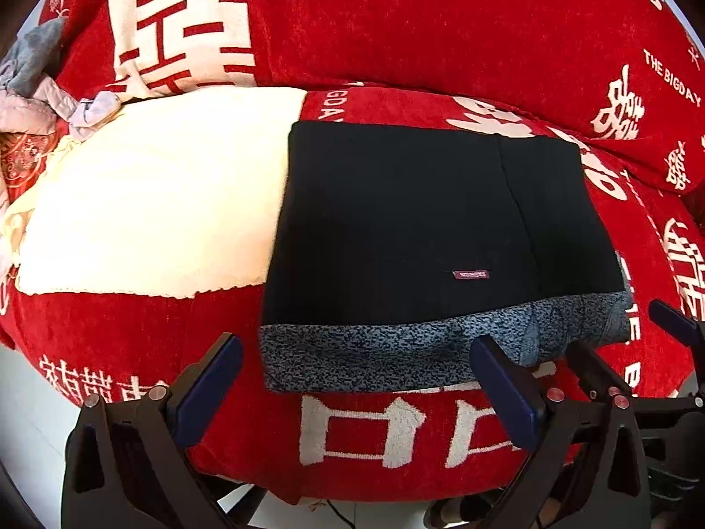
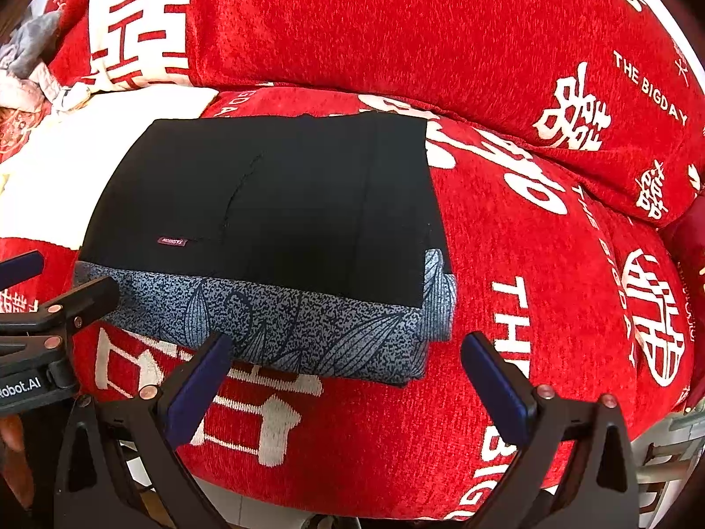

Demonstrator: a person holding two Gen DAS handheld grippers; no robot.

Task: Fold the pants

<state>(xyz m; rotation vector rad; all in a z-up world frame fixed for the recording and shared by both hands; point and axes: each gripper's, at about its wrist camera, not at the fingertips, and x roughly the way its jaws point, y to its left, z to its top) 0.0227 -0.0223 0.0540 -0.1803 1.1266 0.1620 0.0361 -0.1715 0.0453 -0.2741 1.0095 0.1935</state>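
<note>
The pants [image 1: 418, 229] lie folded into a flat rectangle on a red cushion [image 1: 365, 436]. The top is black with a small maroon label [image 1: 471, 274]. A blue-grey speckled lining band [image 1: 396, 352] shows along the near edge. They also show in the right wrist view [image 2: 273, 211]. My left gripper [image 1: 359, 383] is open and empty, just in front of the near edge. My right gripper [image 2: 346, 374] is open and empty, at the near right corner. The right gripper's fingers [image 1: 674, 317] show at the right in the left wrist view. The left gripper's fingers [image 2: 88, 295] show at the left in the right wrist view.
A cream blanket [image 1: 154, 194] lies left of the pants. A red back cushion [image 1: 440, 22] with white characters stands behind. Crumpled grey and white clothes [image 1: 35, 70] sit at the far left. A white floor [image 1: 26, 419] shows below the seat's front edge.
</note>
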